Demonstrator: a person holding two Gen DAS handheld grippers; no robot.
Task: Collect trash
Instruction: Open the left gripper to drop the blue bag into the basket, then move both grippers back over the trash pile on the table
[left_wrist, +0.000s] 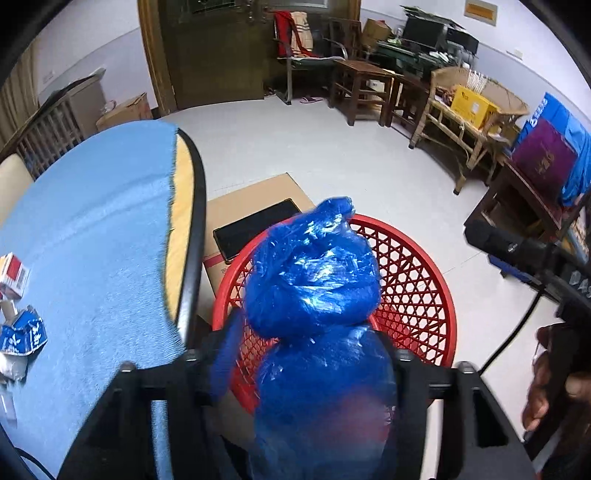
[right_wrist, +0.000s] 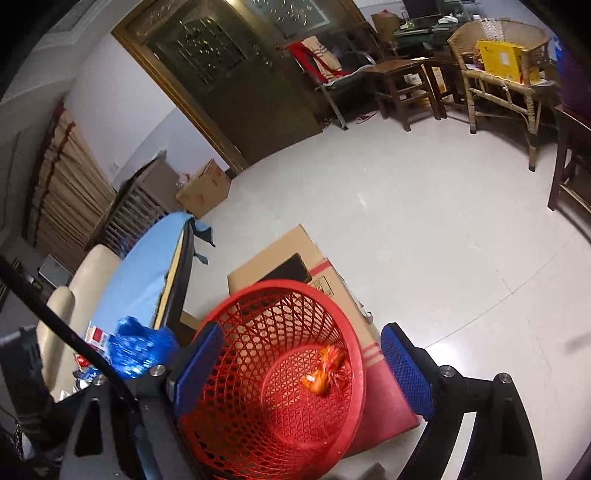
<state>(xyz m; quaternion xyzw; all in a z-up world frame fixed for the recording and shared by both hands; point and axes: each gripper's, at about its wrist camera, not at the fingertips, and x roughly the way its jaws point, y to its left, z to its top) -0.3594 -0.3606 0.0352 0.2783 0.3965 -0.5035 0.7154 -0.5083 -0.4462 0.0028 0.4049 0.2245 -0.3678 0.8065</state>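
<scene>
— What does the right camera catch that the left misses?

— An orange wrapper (right_wrist: 325, 373) on the bottom of the red basket (right_wrist: 236, 435); in the left view the blue bag (left_wrist: 314, 280) hides it.

— And the tongs?

— The left gripper (left_wrist: 306, 369) is clamped on the blue bag, held above the basket beside the table (left_wrist: 92, 240). The right gripper (right_wrist: 303, 369) is spread wide over the basket, holding nothing.
</scene>
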